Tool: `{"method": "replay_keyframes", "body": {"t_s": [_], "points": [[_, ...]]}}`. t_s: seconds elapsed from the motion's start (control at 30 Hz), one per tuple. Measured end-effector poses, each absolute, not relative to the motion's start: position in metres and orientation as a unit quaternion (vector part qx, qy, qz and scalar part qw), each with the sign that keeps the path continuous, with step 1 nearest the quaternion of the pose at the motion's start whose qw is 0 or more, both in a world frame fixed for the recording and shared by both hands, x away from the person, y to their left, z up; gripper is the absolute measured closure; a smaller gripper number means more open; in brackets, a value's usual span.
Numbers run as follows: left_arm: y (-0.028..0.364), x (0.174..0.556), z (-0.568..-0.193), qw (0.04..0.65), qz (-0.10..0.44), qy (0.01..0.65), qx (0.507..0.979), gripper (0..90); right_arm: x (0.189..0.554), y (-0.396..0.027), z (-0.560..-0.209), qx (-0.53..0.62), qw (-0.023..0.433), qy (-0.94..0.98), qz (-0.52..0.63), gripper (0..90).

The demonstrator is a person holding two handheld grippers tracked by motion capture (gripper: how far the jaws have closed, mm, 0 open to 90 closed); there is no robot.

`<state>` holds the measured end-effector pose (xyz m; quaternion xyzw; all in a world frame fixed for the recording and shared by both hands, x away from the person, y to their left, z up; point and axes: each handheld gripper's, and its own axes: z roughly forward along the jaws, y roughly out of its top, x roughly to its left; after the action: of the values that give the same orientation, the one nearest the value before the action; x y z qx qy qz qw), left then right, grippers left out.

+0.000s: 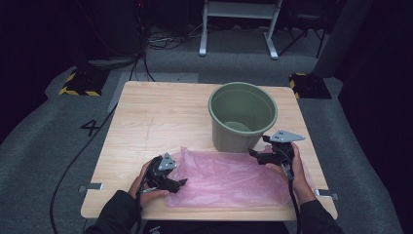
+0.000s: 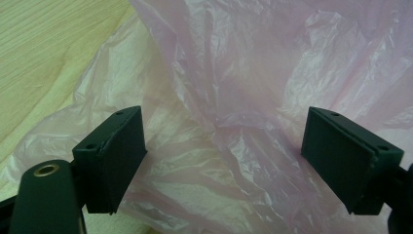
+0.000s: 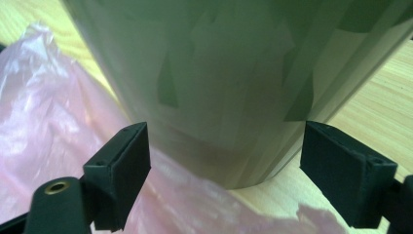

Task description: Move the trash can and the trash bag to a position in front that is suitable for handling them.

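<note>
A crumpled pink plastic bag [image 1: 229,178] lies flat along the front of the wooden table [image 1: 156,117]. Behind it stands an upright green bucket [image 1: 242,117], with nothing inside that I can see. My left gripper [image 1: 182,183] rests at the bag's left edge, pointing right. In the left gripper view its jaws [image 2: 224,161] stand open over the wrinkled bag [image 2: 234,97] without pinching it. My right gripper [image 1: 253,153] is at the bag's far right corner, pointing at the bucket's base. Its jaws [image 3: 224,165] stand open, with the bucket wall [image 3: 219,73] close ahead and the bag [image 3: 44,122] at the left.
The table's front edge runs just below the bag. On the grey floor beyond are yellow-and-black striped bases [image 1: 80,83] at left and right, loose cables [image 1: 165,41], and a white-legged frame [image 1: 238,24]. The table's left half is bare wood.
</note>
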<state>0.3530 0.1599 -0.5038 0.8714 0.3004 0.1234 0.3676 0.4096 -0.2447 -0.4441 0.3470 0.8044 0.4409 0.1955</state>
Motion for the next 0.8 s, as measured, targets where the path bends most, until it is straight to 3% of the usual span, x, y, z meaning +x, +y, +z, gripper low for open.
{"method": "replay_keyframes", "body": {"t_s": [0.8], "points": [[0.161, 0.357, -0.504, 0.367, 0.125, 0.303, 0.871, 15.6, 0.451, -0.194, -0.446, 0.376, 0.225, 0.802, 0.406, 20.4]]}}
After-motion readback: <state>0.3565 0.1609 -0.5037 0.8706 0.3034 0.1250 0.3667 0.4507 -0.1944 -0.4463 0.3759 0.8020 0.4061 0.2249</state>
